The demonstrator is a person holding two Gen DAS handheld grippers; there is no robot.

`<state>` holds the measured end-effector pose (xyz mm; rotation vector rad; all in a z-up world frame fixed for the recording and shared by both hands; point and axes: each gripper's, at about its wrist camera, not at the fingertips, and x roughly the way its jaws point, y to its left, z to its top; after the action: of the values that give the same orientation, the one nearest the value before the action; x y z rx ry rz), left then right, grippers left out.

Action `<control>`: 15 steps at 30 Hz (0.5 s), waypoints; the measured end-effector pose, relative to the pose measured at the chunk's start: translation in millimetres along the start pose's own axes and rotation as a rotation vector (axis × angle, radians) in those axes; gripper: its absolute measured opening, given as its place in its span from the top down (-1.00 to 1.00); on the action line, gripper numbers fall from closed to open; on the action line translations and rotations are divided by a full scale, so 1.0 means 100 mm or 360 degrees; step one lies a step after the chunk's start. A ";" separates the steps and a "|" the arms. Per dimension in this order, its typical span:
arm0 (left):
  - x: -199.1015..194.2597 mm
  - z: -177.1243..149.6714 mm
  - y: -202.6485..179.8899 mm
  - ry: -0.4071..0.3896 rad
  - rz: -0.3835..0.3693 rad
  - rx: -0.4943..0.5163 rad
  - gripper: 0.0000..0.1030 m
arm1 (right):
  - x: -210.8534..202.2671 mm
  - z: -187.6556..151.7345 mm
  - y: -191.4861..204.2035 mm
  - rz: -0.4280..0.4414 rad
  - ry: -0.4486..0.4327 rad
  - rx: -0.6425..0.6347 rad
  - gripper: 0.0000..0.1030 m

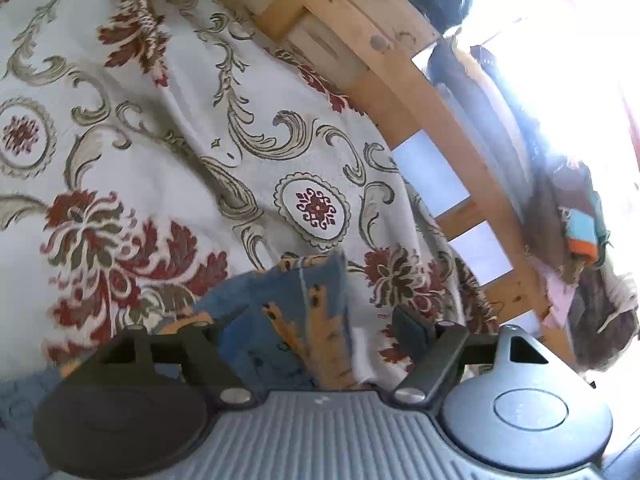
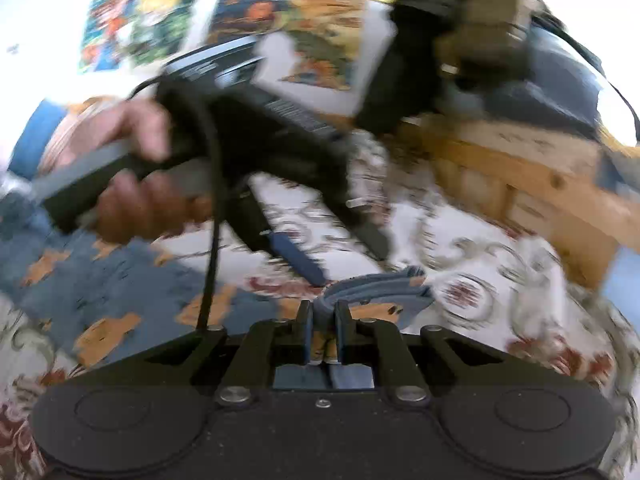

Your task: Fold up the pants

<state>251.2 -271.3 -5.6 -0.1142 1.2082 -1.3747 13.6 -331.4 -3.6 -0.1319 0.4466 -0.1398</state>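
From the left wrist, the left gripper (image 1: 308,332) hangs over the cream bedspread with red flowers and grey scrolls (image 1: 168,128), its jaws spread wide either side of a raised edge of the blue pants with orange patches (image 1: 296,304), gripping nothing. A pale wooden bed frame (image 1: 404,60) runs behind.

From the right wrist, which is blurred, the right gripper (image 2: 322,316) has its jaws nearly together, pinching a bunched blue fold, while the rest of the pants lies on the bed to the left. To fold cleanly, I'd close the left on its edge first, then carry both corners level.

Pants (image 1: 288,320) on bedspread (image 1: 168,128), wooden frame (image 1: 400,52) behind.
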 end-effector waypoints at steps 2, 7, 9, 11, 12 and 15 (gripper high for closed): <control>-0.04 -0.03 0.01 0.0000 0.0025 0.0010 -0.59 | 0.01 0.00 0.14 0.0050 0.0012 -0.0073 0.78; -0.01 -0.17 0.16 0.0054 0.0087 -0.0064 -0.51 | 0.06 -0.05 0.36 0.0145 0.0073 -0.0177 0.78; 0.00 -0.23 0.23 0.0054 0.0123 -0.0101 -0.24 | 0.05 -0.08 0.41 0.0162 0.0101 -0.0195 0.78; 0.02 -0.27 0.29 0.0056 0.0188 -0.0134 0.29 | 0.05 -0.10 0.44 0.0167 0.0122 -0.0198 0.78; 0.02 -0.28 0.31 0.0050 0.0211 -0.0152 0.38 | 0.05 -0.10 0.44 0.0168 0.0128 -0.0196 0.78; -0.05 -0.31 0.40 -0.0008 0.0168 -0.0244 0.47 | 0.04 -0.10 0.46 0.0173 0.0129 -0.0193 0.78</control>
<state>258.0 -238.2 -43.9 -0.1591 1.2967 -1.1891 18.0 -287.3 -21.2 -0.2211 0.5425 -0.0113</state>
